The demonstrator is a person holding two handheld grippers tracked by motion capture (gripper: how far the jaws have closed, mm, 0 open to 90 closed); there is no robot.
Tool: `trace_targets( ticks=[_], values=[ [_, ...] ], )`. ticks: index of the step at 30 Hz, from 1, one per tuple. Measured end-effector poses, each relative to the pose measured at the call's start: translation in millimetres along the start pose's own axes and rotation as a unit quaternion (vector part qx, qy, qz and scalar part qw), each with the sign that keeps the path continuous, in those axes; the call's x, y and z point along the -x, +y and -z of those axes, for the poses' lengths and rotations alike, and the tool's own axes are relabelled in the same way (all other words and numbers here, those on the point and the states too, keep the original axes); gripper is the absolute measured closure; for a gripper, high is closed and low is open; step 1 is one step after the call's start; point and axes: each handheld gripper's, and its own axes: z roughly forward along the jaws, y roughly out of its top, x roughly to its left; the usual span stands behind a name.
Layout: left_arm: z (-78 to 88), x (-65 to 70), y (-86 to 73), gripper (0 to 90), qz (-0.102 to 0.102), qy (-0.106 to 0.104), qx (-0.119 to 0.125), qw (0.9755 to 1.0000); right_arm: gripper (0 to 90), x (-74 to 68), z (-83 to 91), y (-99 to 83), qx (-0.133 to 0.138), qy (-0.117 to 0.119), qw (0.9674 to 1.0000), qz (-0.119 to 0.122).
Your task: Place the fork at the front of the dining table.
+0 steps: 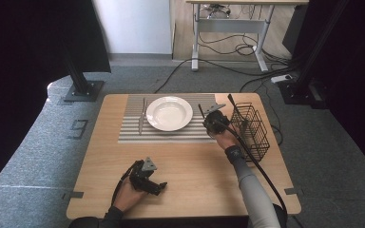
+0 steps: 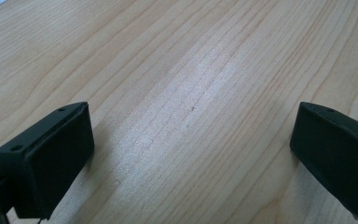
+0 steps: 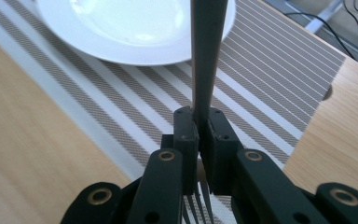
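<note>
R claw was pinched tight on a fork, jaws pressed on the handle near its lower end. Handle ran up and away from the jaws in R gripper view; tines stuck out below the jaws, toward the cam. In high view R claw sat at the right edge of the striped placemat, fork handle poking up above the hand, tilted a bit. Fork was off the tabletop, carried by the claw only. Just beside it, to the left in high view: white plate, centred on the mat, nothing in it. In R gripper view plate rim was beyond the fork; can't tell if fork overlapped it or was just in front. Knife lay on the mat at plate's left, well apart from the fork. Black wire basket stood just right of R hand, near tabletop's right edge.

L claw was spread wide, nothing btwn jaws, over bare wood. In high view L claw was low at the near-left part of the tabletop, well apart from mat, plate and fork. Cables trailed from both grippers.
</note>
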Motion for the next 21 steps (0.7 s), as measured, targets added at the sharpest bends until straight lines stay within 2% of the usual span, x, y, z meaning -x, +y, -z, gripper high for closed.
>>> trace_targets(
  ticks=[6, 12, 14, 15, 21],
  values=[
    [0.0, 0.0, 0.0, 0.0, -0.001, -0.001, 0.000, 1.0000, 83.7, 9.1, -17.1, 7.7, -0.018, -0.021, 0.9996, -0.006],
    [0.0, 0.1, 0.0, 0.0, -0.002, -0.002, 0.000, 1.0000, 83.8, 15.2, -31.5, 13.2, -0.035, -0.033, 0.9988, -0.013],
    [0.0, 0.0, 0.0, 0.0, -0.004, -0.003, -0.001, 1.0000, 83.7, 18.0, -36.1, 14.6, -0.036, -0.034, 0.9986, -0.020],
    [0.0, 0.1, 0.0, 0.0, -0.004, -0.003, -0.001, 1.0000, 83.8, 21.0, -40.7, 15.5, -0.037, -0.031, 0.9983, -0.032],
    [0.0, 0.1, 0.0, 0.0, -0.004, -0.004, -0.001, 1.0000, 83.9, 28.4, -53.3, 15.3, -0.045, -0.039, 0.9971, -0.048]
  ],
)
